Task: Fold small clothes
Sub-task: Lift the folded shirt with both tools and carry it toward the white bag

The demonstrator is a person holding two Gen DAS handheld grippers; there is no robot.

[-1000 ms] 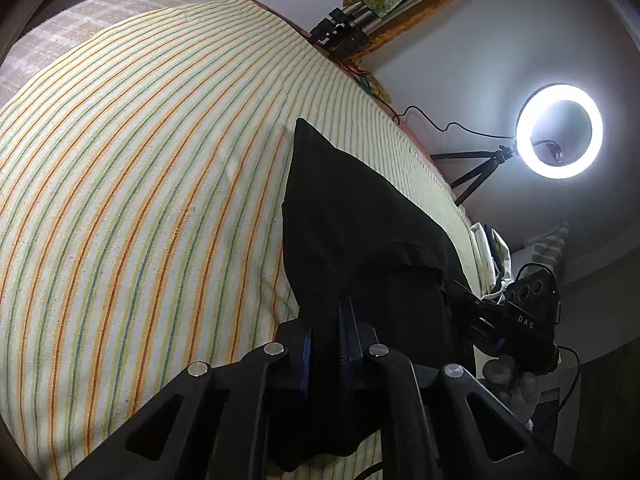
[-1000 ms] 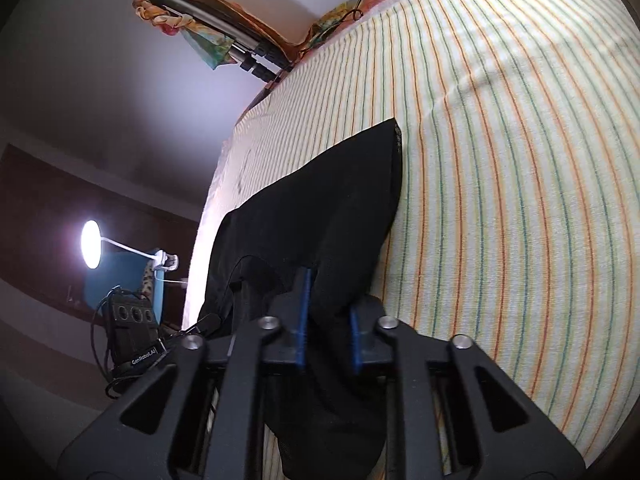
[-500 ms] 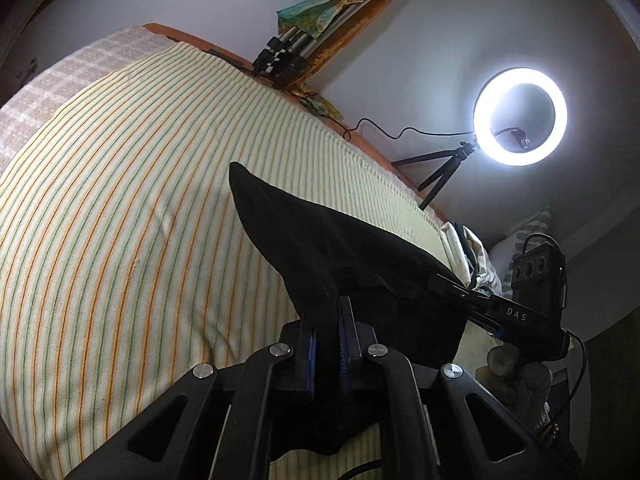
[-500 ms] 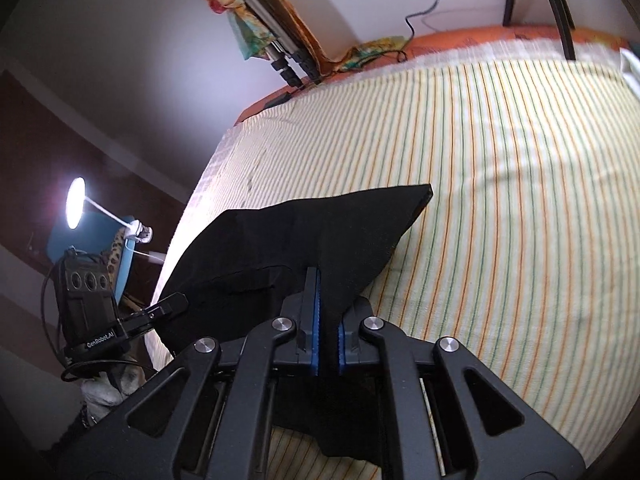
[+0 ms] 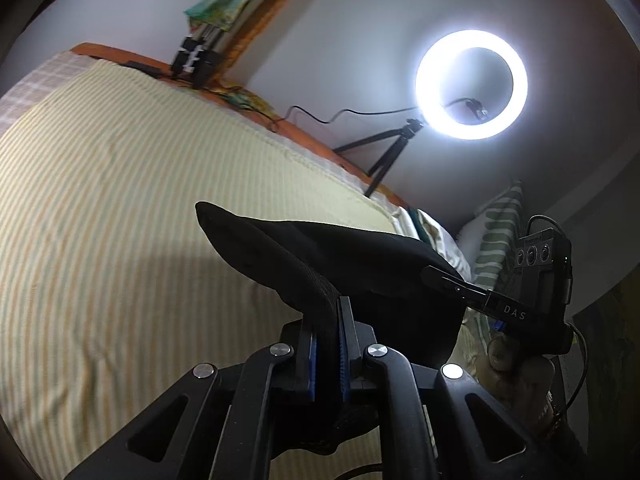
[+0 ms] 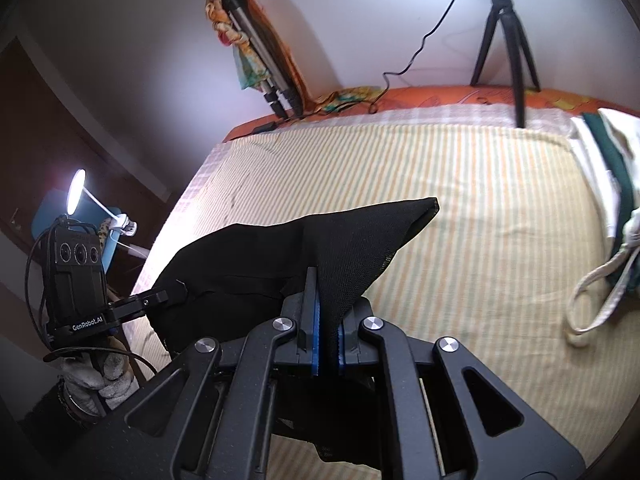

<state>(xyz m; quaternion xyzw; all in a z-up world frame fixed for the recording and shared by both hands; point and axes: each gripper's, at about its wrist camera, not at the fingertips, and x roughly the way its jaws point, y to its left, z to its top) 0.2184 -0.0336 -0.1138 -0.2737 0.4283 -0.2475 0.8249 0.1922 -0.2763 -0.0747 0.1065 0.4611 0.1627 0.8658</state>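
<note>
With both jaw sets clamped on it, black garment [image 5: 360, 264] hangs stretched between left gripper [image 5: 327, 344] and right gripper [image 6: 325, 320], lifted clear above striped bedsheet [image 5: 120, 240]. Long axis roughly level, gripper to gripper; free corner sticks out away from cameras toward ring light [image 5: 471, 84] side.

Two wrist fisheyes, close behind their tongs, angled down across the shared striped bed [image 5: 120, 240] from opposite sides.

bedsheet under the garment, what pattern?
The bedsheet is cream with thin orange and green stripes; the right wrist view shows it best.
</note>
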